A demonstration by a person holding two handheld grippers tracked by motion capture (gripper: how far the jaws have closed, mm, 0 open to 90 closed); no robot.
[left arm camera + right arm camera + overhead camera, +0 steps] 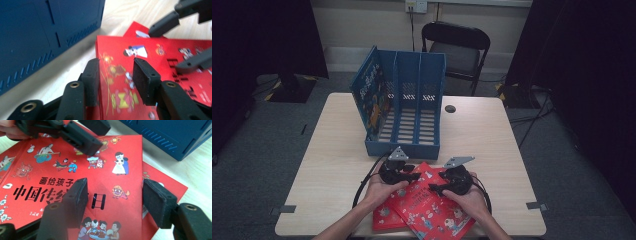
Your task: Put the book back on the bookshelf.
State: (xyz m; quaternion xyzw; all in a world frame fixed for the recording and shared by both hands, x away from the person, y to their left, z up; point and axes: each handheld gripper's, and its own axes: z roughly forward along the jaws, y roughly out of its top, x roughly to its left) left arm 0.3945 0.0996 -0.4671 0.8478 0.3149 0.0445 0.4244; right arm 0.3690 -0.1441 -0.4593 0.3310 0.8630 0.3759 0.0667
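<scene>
Two red books stacked flat on counter (337,150), lower centre of high view, just in front of blue file rack (404,107). Top red book (432,207) lies skewed, long axis running from lower right toward upper left.

Left gripper (404,175) at book's upper-left corner, fingers (91,82) apart, straddling near edge, pads not pressing.

Right gripper (437,189) over cover middle, fingers (76,201) apart, nothing clamped.

Left looks better placed for edge grip; lower red book (384,220) pokes out at left.

glossy red book (75,170), wood-grain table (492,135)
</scene>
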